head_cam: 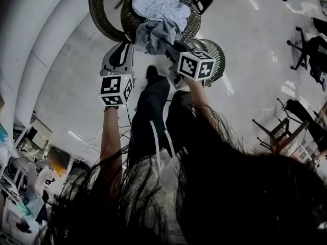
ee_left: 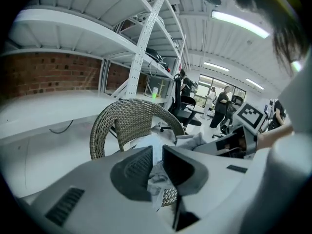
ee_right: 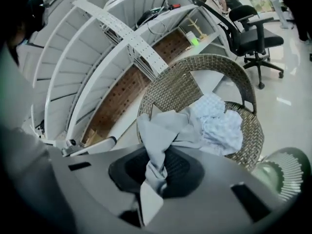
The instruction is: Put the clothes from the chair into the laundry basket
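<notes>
A wicker chair (head_cam: 110, 14) (ee_left: 126, 121) (ee_right: 204, 77) holds a pale blue checked cloth (head_cam: 161, 1) (ee_right: 219, 123) and a grey garment (head_cam: 153, 34) (ee_right: 161, 135). My right gripper (head_cam: 171, 47) (ee_right: 153, 179) is shut on a twisted fold of the grey garment, which stretches up from the seat to its jaws. To the left of the garment, at the chair's front edge, my left gripper (head_cam: 122, 52) (ee_left: 156, 167) stands open with a narrow gap; cloth on the seat shows through it. The round green laundry basket (head_cam: 214, 52) (ee_right: 285, 172) stands on the floor just right of the chair.
My legs in dark trousers (head_cam: 153, 111) stand close in front of the chair. White shelving (ee_left: 141, 48) and a curved white wall run behind it. Black office chairs (head_cam: 311, 50) (ee_right: 253, 33) stand off to the right, and people (ee_left: 222, 106) stand far back.
</notes>
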{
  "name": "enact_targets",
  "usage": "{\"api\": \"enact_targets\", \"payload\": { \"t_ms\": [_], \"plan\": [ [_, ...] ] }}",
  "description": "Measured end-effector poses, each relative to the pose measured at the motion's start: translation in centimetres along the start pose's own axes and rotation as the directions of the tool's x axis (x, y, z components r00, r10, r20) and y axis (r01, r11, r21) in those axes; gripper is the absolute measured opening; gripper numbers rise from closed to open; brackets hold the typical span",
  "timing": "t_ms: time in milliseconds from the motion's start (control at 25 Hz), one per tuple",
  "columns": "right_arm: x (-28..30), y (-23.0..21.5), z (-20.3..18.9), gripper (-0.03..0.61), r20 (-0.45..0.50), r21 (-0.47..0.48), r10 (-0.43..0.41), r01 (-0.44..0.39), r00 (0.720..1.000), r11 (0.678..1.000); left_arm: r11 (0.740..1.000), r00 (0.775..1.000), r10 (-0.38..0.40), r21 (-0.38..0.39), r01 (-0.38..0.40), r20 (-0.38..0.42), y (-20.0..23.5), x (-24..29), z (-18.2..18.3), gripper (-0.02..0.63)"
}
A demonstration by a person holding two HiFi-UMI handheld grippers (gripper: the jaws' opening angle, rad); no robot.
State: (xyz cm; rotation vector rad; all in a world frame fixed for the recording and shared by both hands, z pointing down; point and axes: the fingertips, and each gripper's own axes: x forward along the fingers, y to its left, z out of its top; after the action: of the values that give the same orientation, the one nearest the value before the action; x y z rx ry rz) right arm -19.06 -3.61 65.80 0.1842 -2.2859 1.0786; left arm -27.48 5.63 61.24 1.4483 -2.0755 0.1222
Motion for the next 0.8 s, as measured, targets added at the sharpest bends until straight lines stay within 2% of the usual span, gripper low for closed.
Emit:
{"api": "enact_targets", "payload": {
  "t_ms": [240,400,680,800],
  "plan": [
    [-5.3,3.3,2.5,0.057,0.077,0.047,0.039,-0.043,0.996,0.998,0.999,0.999,-0.033,-0.014,0.033,0.0,-2.1,-1.6,1.7,0.074],
    [-8.3,5.8,3.7,0.057,0.1,0.029,0.063,-0.066,0.993,0.997,0.999,0.998,-0.051,-0.002,0.051,0.024,-3.7,-3.0,4.0,0.074],
    [-15.4,8.2,5.5,0.052,0.181,0.022,0.1,-0.106,0.978,0.994,0.996,0.994,-0.087,0.037,0.085,0.069,-9.2,-5.8,7.5,0.074],
    [-18.4,8.6,5.8,0.052,0.19,-0.007,0.094,-0.094,0.977,0.996,0.994,0.991,-0.102,0.05,0.098,0.088,-11.7,-6.9,8.6,0.074]
  ]
}}
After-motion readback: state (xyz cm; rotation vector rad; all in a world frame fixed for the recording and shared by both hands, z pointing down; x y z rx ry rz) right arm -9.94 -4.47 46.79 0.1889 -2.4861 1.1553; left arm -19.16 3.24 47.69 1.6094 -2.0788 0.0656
